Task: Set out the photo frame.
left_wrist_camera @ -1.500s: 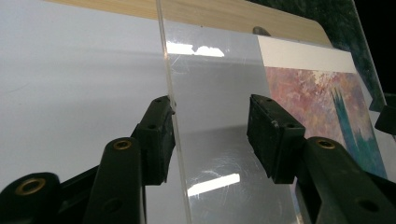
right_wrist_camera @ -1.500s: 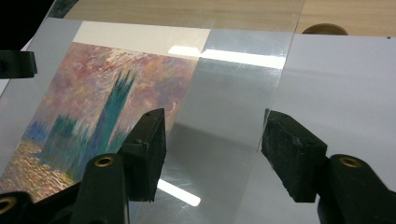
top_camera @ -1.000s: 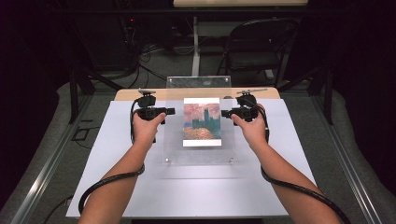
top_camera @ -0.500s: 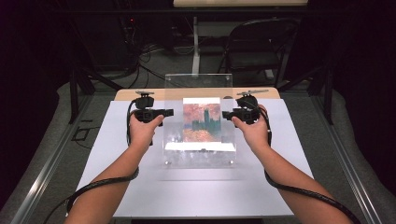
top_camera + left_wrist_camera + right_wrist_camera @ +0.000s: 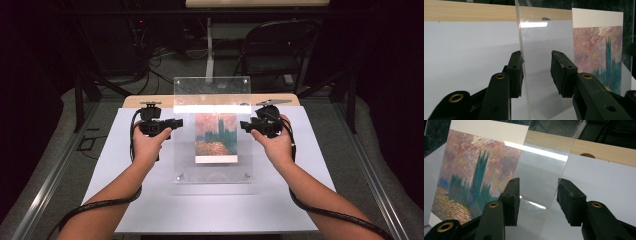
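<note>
In the middle of the high view a clear acrylic frame point(image 5: 212, 130) stands on the white table point(image 5: 150, 200), leaning back, with a painted print point(image 5: 216, 136) of pink sky and a dark tower inside it. The left gripper point(image 5: 172, 123) sits at the frame's left edge and the right gripper point(image 5: 246, 125) at its right edge. Compared with 1 s ago, the frame's top edge has risen toward the top of the picture and its foot has come toward the lower centre, so the panel looks more upright. In both gripper views the 2 jaws stand apart with the clear sheet's edge running between them, touching 1 pad at most, not clamped. My reading is that the frame now stands by itself and both grippers have let go, so standing it up looks finished.
</note>
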`<state>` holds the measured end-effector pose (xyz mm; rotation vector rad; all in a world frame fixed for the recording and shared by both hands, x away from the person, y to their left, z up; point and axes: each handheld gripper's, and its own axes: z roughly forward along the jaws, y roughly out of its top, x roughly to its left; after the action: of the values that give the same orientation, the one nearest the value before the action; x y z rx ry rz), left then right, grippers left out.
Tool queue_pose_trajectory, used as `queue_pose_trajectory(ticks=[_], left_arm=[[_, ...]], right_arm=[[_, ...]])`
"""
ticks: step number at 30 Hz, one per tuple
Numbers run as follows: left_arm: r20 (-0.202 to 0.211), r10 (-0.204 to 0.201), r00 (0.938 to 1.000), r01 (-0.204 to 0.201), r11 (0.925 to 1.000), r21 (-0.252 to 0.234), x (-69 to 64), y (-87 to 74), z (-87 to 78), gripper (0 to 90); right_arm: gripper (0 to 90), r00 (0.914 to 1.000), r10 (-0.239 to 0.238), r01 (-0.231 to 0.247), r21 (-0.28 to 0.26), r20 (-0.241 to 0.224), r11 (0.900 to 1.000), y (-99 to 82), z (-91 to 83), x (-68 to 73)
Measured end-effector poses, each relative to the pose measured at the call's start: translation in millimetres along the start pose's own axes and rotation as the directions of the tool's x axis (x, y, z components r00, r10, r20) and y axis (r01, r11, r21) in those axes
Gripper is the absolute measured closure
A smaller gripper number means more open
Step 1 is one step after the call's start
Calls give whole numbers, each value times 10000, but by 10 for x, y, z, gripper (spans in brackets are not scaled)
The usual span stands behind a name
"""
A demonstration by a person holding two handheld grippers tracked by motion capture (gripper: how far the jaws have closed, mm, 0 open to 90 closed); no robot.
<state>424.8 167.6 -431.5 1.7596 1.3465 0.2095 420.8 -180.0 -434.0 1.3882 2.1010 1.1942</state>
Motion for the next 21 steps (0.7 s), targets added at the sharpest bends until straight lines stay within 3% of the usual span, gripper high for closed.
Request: queue_pose_trajectory(ticks=[14, 21], left_arm=[[210, 503, 9985, -497, 9984, -265, -68, -108, -205, 664], [354, 746, 9966, -735, 9968, -313, -98, -157, -308, 691]], right_arm=[[601, 9996, -280, 280, -238, -10, 9993, -60, -216, 84], [646, 9996, -84, 72, -404, -285, 9992, -104, -329, 91]])
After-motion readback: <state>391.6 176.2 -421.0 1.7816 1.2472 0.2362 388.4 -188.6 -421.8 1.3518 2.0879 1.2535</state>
